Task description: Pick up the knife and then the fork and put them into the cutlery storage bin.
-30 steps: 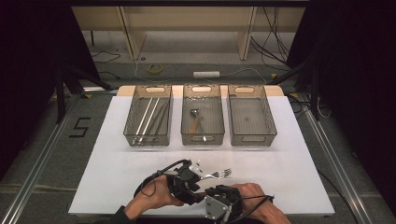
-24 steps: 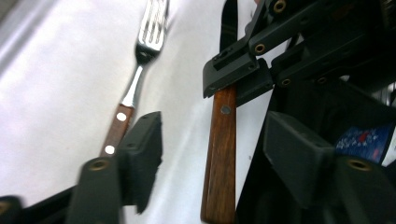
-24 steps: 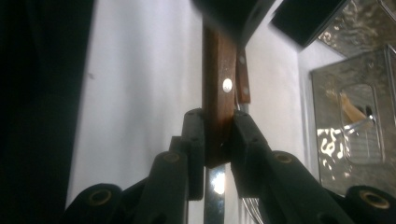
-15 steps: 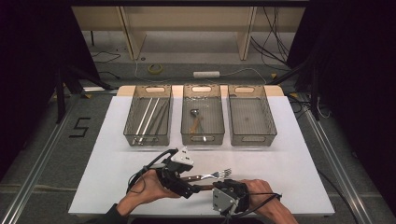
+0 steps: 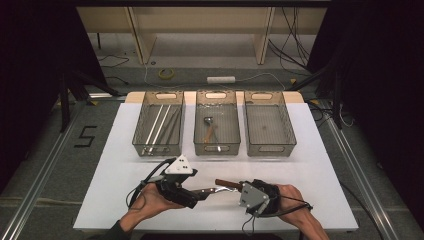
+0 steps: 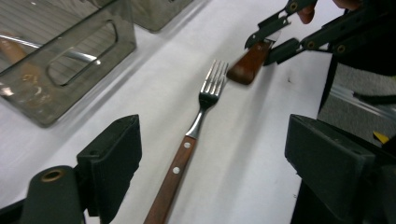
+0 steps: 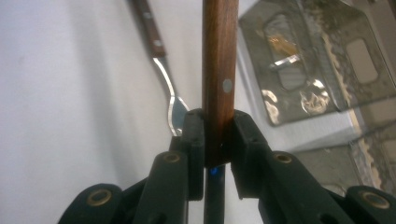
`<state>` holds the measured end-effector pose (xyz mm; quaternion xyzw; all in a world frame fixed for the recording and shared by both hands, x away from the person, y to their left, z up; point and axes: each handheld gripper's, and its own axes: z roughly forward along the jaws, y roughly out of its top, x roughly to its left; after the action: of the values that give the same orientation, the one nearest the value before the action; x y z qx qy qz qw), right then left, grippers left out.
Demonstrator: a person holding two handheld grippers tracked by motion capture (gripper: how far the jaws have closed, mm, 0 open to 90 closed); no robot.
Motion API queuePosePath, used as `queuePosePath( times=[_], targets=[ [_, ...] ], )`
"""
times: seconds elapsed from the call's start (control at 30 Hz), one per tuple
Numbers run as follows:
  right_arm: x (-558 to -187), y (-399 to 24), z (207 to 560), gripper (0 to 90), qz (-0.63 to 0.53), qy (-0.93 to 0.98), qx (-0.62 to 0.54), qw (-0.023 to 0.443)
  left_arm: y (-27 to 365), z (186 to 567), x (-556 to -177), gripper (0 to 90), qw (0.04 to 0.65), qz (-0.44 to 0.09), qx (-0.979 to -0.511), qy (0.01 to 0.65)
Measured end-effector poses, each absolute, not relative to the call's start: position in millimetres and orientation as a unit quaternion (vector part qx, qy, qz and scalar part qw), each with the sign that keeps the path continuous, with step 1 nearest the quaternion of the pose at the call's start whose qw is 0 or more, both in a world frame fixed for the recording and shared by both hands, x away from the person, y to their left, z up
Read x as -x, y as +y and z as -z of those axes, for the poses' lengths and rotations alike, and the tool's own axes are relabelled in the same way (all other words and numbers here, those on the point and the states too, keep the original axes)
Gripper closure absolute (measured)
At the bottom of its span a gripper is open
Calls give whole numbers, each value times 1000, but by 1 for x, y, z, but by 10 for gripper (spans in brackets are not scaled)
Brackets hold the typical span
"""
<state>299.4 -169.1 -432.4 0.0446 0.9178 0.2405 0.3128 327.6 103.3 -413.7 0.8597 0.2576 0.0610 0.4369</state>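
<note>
Three bins side by side along the far half of the table (image 5: 320, 170): left bin (image 5: 159, 123) with long rods in it, middle bin (image 5: 216, 121) with small utensils, right bin (image 5: 269, 123) beyond. Nearer, a fork (image 6: 189, 142) flat on the table between the left gripper (image 5: 199, 196) and the right gripper (image 5: 239, 188). A wooden handle (image 7: 220, 70) between the right gripper's jaws, its end just beside the fork's tines.

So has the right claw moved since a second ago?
Yes. The right claw, shut on a wooden-handled utensil, has shifted rightward in the high view, from below the middle bin towards the right bin.
</note>
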Motion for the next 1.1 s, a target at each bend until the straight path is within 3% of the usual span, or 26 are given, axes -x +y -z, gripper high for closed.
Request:
queuePosePath(
  times=[0.6,1.1],
  targets=[
    [-360,-209,395,777,-337,874,-248,248,131,427,-322,162,495,-97,-814,288],
    [-413,-219,361,776,-366,842,-330,218,132,429,-317,157,506,-106,-805,292]
  ],
)
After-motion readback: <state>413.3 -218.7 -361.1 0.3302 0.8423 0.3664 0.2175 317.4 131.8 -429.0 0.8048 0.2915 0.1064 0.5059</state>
